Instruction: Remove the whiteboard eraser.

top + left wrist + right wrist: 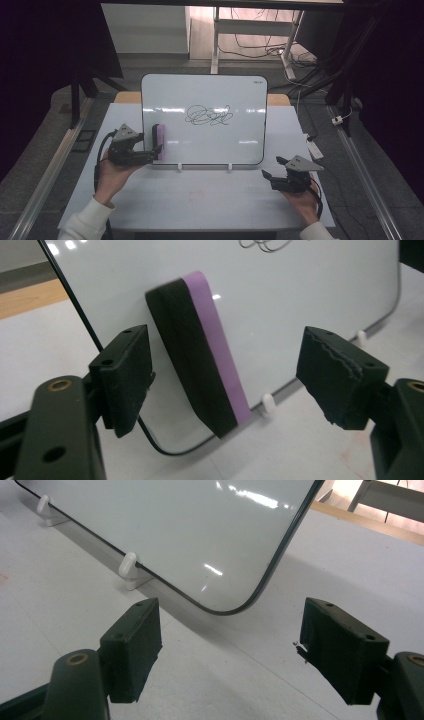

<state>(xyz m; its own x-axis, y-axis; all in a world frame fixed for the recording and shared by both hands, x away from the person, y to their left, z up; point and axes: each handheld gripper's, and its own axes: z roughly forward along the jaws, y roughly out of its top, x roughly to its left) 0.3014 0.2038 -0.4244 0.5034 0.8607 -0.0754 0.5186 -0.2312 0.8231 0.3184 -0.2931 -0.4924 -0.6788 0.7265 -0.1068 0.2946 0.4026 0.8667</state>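
One eraser, long axis vert.

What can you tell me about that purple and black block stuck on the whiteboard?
The eraser is an oblong block: a thick black layer, soft-looking like felt or foam, backed by a thinner purple one. It sits upright, slightly tilted, against the whiteboard near its left edge, left of the black scribble. The left gripper has its open jaws either side of it, not touching.

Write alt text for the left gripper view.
A black and purple eraser clings to a standing whiteboard, between the open left tongs, whose pads do not touch it. A black scribble shows at the top edge.
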